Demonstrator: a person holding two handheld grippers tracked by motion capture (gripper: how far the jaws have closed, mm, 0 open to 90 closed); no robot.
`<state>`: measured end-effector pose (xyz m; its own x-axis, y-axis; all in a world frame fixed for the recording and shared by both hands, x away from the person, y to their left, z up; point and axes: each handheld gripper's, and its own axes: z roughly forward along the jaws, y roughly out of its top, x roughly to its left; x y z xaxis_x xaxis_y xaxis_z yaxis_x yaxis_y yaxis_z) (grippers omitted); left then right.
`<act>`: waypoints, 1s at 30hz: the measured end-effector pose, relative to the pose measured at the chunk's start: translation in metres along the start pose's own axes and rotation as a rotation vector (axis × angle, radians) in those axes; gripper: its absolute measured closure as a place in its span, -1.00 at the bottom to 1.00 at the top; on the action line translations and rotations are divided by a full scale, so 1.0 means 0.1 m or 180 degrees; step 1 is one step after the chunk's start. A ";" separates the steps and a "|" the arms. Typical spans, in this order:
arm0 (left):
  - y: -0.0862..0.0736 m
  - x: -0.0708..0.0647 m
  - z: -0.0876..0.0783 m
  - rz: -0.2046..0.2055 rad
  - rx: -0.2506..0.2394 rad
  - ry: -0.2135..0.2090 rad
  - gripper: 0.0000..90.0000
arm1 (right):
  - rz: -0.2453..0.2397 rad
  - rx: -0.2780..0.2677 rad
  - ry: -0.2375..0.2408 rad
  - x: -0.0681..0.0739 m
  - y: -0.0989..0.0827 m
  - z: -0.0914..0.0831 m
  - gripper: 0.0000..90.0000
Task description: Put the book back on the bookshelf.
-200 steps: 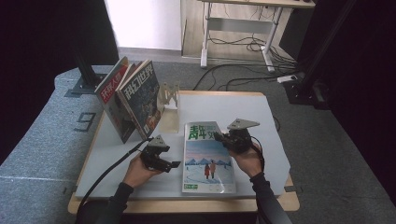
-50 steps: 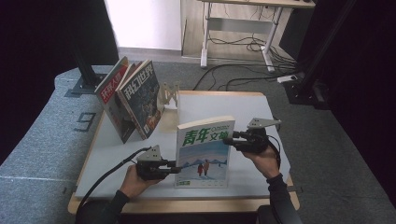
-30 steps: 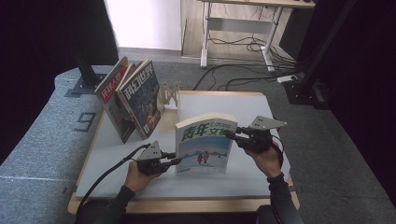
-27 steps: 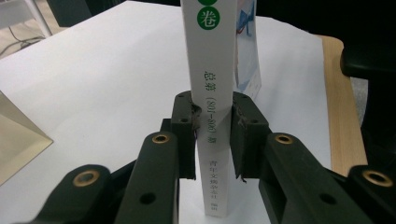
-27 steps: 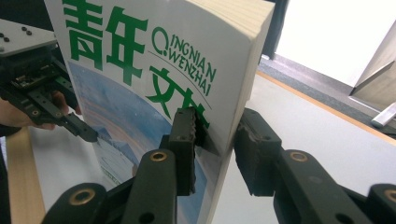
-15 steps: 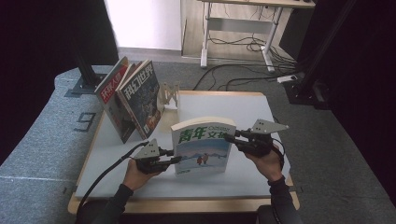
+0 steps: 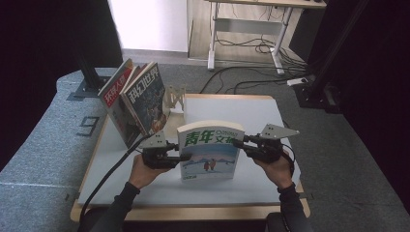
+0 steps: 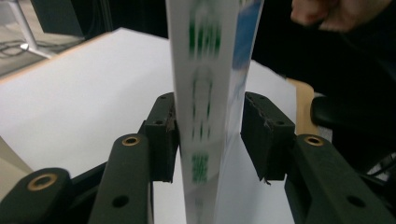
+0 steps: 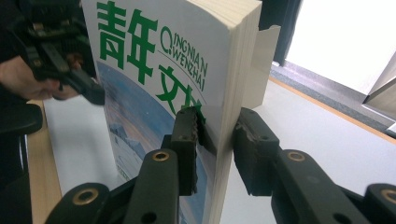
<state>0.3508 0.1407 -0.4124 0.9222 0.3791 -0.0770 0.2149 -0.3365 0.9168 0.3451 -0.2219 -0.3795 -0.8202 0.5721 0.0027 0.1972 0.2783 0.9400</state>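
Observation:
A thick book (image 7: pixel 209 154) with a green title and a snowy blue cover stands upright on the white table (image 7: pixel 241 108), cover facing the person. My right gripper (image 7: pixel 239 144) is shut on its page edge, the pads (image 9: pixel 187 135) pressing cover and back of the book (image 9: pixel 154 70). My left gripper (image 7: pixel 183 157) reaches the spine side. The spine (image 8: pixel 205 56) stands between its jaws, which have just been opening. One pad (image 8: pixel 163 135) lies against the spine and the other pad (image 8: pixel 261 135) stands off it. The left gripper (image 9: pixel 93 95) also shows blurred beyond the book.
Two magazines (image 7: pixel 140 101) lean at the table's back left against a pale wooden rack (image 7: pixel 174 99). The table's wooden front edge (image 7: pixel 193 212) runs close to the person. Behind the table are desk legs and cables (image 7: pixel 251 72) on the grey floor.
The book went from lying flat to standing on its lower edge. Over the last second the left gripper rose along the spine and its jaws spread; the right gripper kept still.

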 end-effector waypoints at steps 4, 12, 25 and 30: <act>0.17 0.01 -0.02 0.0024 -0.0003 0.0004 0.25 | 0.0007 -0.0001 -0.0006 0.00 0.00 0.00 0.53; 0.42 0.03 -0.03 0.0092 0.0018 0.0022 0.26 | -0.0004 0.0010 -0.0031 0.00 0.00 0.01 0.53; 0.49 0.05 0.02 0.0062 0.0096 0.0081 0.57 | -0.0023 0.0028 -0.0067 0.01 0.01 0.01 0.52; 0.49 0.03 0.00 0.0089 0.0109 0.0011 0.63 | -0.0046 0.0048 -0.0090 0.00 0.01 0.01 0.47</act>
<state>0.3644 0.1254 -0.3682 0.9269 0.3720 -0.0503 0.2001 -0.3763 0.9046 0.3456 -0.2205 -0.3793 -0.8075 0.5895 -0.0205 0.1938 0.2981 0.9347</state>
